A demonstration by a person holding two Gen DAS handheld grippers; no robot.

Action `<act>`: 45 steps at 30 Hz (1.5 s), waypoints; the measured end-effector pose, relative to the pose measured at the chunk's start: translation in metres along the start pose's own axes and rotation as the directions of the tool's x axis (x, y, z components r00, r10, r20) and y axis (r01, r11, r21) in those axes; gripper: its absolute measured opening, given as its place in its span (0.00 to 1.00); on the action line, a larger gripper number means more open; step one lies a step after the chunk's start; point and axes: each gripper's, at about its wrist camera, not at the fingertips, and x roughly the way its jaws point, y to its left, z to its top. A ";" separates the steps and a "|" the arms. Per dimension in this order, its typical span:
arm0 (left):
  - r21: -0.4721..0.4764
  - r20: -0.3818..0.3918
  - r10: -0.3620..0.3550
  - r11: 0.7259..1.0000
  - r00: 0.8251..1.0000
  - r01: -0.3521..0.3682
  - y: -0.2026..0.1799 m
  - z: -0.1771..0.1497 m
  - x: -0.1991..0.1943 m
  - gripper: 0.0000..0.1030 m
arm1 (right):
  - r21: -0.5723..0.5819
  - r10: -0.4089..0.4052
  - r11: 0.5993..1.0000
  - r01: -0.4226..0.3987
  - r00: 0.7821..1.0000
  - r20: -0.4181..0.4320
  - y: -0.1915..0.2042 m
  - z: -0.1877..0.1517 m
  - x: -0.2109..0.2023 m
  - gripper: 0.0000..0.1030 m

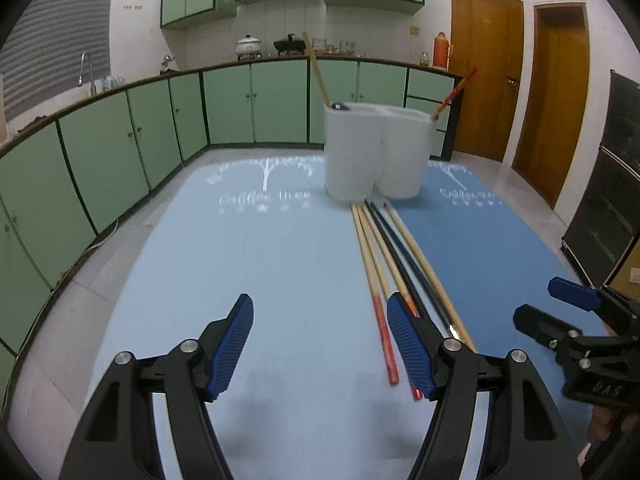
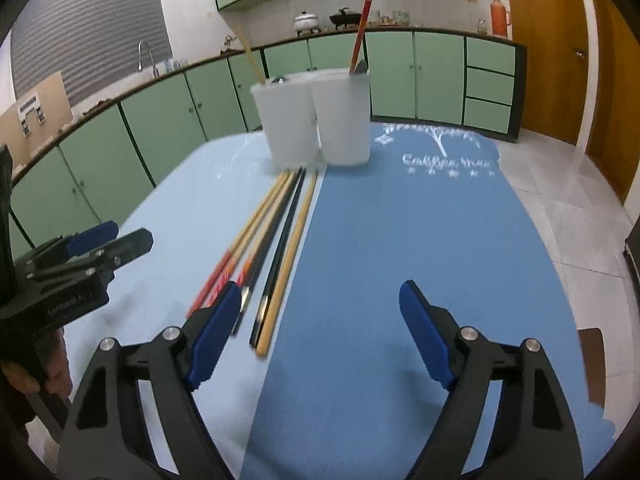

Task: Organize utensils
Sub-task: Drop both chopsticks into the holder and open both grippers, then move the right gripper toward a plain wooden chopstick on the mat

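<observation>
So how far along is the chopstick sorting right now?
Barely begun. Done: one bamboo chopstick stands in the white holder and a red-tipped chopstick in its other compartment. In hand: nothing; the left gripper and right gripper are both open and empty above the table. Left: the loose chopsticks lying in front of the holder.

White lettering [image 1: 265, 199] beneath a white tree drawing is printed on the pale blue cloth [image 1: 240, 280] near the bench's far edge; it seems to read "Coffee time", though blurred. The same print [image 2: 446, 161] stands on the darker blue cloth [image 2: 400, 260], too smeared to read. The left tool [image 2: 64, 300] bears small pale lettering on its black body, illegible.
</observation>
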 end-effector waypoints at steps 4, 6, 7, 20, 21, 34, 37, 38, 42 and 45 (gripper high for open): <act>0.010 -0.025 -0.001 1.000 1.000 0.001 -0.003 -0.013 0.001 0.66 | 0.002 -0.001 1.000 0.001 1.000 -0.019 0.005 -0.011 0.002 0.69; 0.009 -0.033 -0.001 1.000 0.999 0.001 -0.003 -0.018 0.002 0.66 | 0.001 -0.008 1.000 0.008 1.000 -0.023 0.005 -0.014 0.003 0.67; 0.007 -0.036 -0.001 1.000 0.999 0.001 -0.003 -0.018 0.003 0.66 | 0.005 -0.009 1.000 0.009 1.000 -0.029 0.006 -0.017 0.004 0.65; -0.027 -0.079 0.001 1.000 0.997 -0.003 0.004 -0.032 0.005 0.66 | -0.050 0.006 0.999 -0.010 0.996 -0.090 0.025 -0.029 0.017 0.41; -0.028 -0.081 0.000 1.000 0.997 -0.002 0.004 -0.032 0.005 0.66 | -0.053 0.004 0.999 -0.009 0.996 -0.094 0.026 -0.029 0.018 0.40; -0.015 -0.091 -0.009 1.000 0.996 0.008 -0.003 -0.034 0.007 0.66 | -0.020 -0.017 1.000 0.016 0.996 -0.093 0.009 -0.025 0.021 0.25; -0.021 -0.094 -0.008 1.000 0.996 0.006 -0.003 -0.034 0.008 0.66 | -0.012 0.018 1.000 -0.020 0.995 -0.093 0.007 -0.026 0.020 0.28; -0.020 -0.093 -0.008 1.000 0.996 0.006 -0.002 -0.034 0.008 0.66 | -0.011 0.022 1.000 -0.023 0.995 -0.092 0.007 -0.027 0.020 0.28; -0.017 -0.094 -0.008 1.000 0.996 0.007 -0.004 -0.034 0.008 0.66 | -0.002 0.030 1.000 -0.030 0.996 -0.082 0.008 -0.028 0.020 0.28; -0.017 -0.096 -0.011 1.000 0.995 0.010 -0.004 -0.034 0.009 0.66 | -0.006 0.022 1.000 -0.022 0.997 -0.074 0.009 -0.029 0.021 0.26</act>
